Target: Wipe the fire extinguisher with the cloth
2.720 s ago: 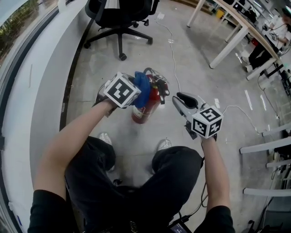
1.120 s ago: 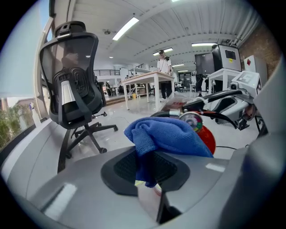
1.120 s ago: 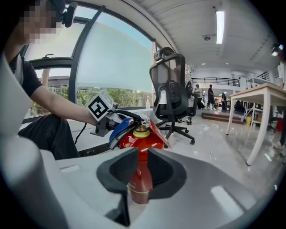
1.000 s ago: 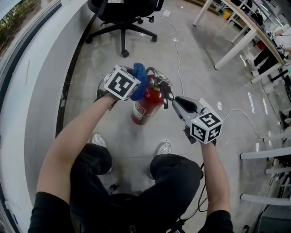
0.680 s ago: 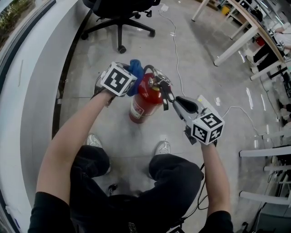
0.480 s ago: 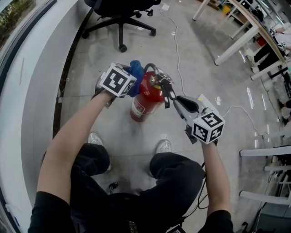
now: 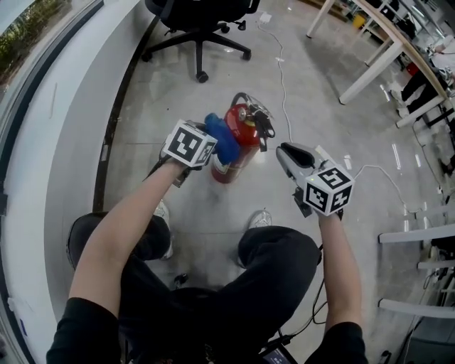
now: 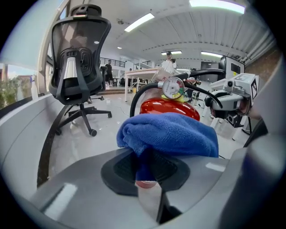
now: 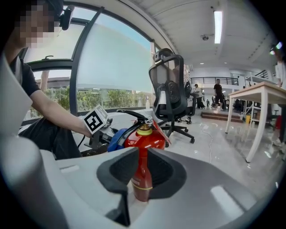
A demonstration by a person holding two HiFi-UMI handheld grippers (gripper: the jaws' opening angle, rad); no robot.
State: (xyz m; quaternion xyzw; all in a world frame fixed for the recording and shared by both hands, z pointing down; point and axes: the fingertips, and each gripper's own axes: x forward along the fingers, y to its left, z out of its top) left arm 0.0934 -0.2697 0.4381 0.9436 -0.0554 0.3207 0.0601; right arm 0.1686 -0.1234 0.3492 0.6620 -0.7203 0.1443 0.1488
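Note:
A red fire extinguisher (image 7: 242, 146) stands slightly tilted on the floor in front of my knees, with its black handle and hose (image 7: 261, 122) on top. My left gripper (image 7: 212, 143) is shut on a folded blue cloth (image 7: 223, 138), which lies against the left side of the cylinder. In the left gripper view the cloth (image 8: 172, 134) bulges out of the jaws of the gripper (image 8: 149, 166), with the red body (image 8: 172, 107) and gauge (image 8: 173, 87) just behind. My right gripper (image 7: 286, 152) hangs a little to the right of the handle, jaws narrowly open and nothing between them; through their gap (image 9: 140, 172) shows the extinguisher (image 9: 144, 138).
A black office chair (image 7: 202, 14) stands beyond the extinguisher. A white cable (image 7: 283, 67) runs across the floor towards white desk legs (image 7: 371, 65) at the upper right. A curved white sill (image 7: 67, 121) borders the left. My shoes (image 7: 260, 219) rest close behind the extinguisher.
My left gripper has slid the blue cloth down from beside the handle to the side of the red cylinder. The right gripper has barely moved.

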